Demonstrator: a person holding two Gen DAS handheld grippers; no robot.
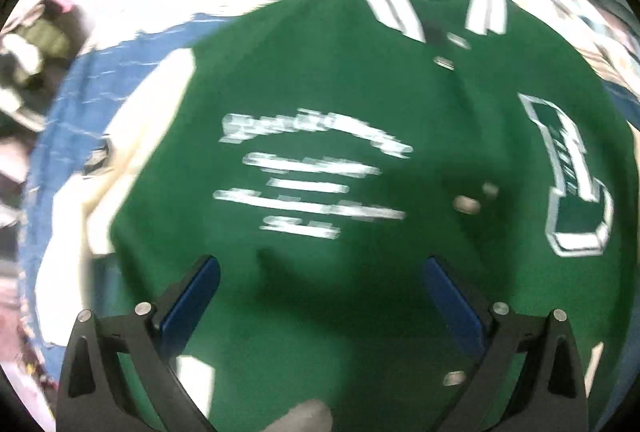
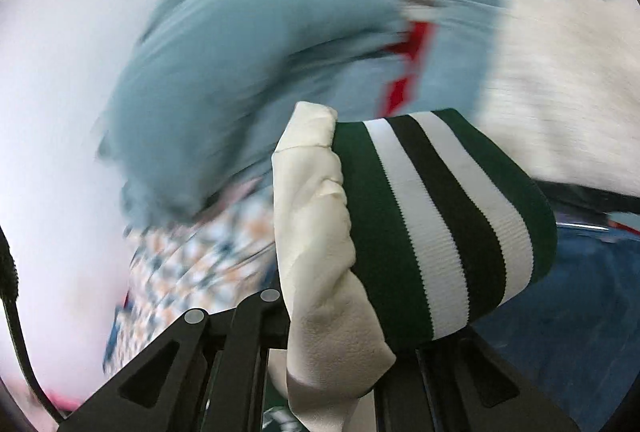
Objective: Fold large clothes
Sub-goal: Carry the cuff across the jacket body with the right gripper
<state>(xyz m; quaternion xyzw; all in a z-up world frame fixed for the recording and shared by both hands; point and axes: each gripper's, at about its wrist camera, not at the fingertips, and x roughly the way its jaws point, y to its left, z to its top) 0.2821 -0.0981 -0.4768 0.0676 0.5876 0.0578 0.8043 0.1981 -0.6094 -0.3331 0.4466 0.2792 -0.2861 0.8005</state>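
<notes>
With the right gripper (image 2: 340,344) clamped on the striped cuff (image 2: 440,216) at frame centre and the left gripper (image 1: 320,272) spread above the green jacket (image 1: 320,92), the bunched sleeve may slip free.

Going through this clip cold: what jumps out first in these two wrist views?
In the left wrist view, a green varsity jacket fills the frame, lying front up on a blue cover, with white lettering and a large letter patch at its right; the left gripper hangs open above it. In the right wrist view, the right gripper is shut on the jacket's cream sleeve at its striped cuff, against a blurred background.
</notes>
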